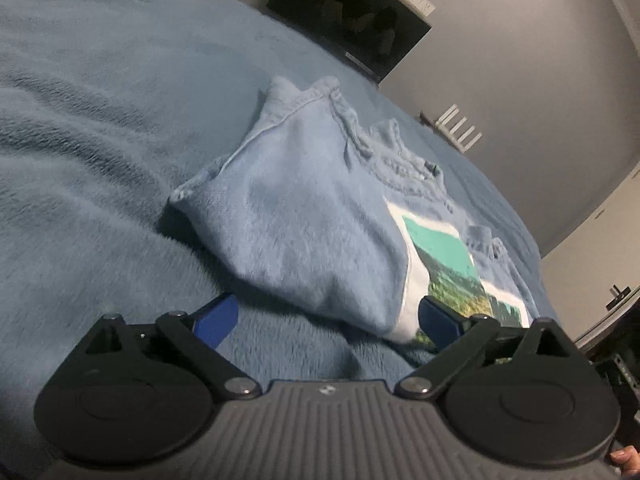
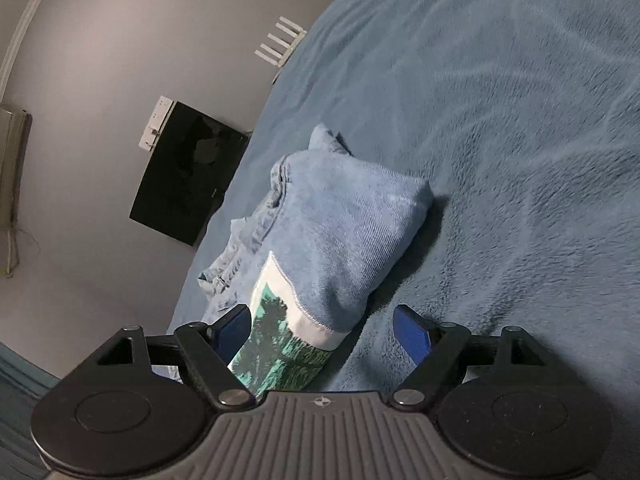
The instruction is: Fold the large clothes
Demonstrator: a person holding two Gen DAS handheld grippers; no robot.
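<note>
A light blue sweatshirt [image 1: 304,216] with a green and white printed panel [image 1: 444,264] lies folded in a bundle on a blue fleece blanket [image 1: 100,160]. My left gripper [image 1: 326,320] is open just in front of the bundle's near edge, its blue fingers either side of it and holding nothing. The bundle also shows in the right wrist view [image 2: 340,232], its print [image 2: 280,336] at the near end. My right gripper [image 2: 324,336] is open, with the printed end of the bundle lying between its fingers, not clamped.
The blanket [image 2: 520,160] covers the whole bed. A black screen [image 1: 348,16] hangs on the grey wall beyond the bed, also in the right wrist view [image 2: 188,176]. A white router with antennas [image 1: 456,128] stands at the bed's far edge. A door [image 1: 600,248] is at far right.
</note>
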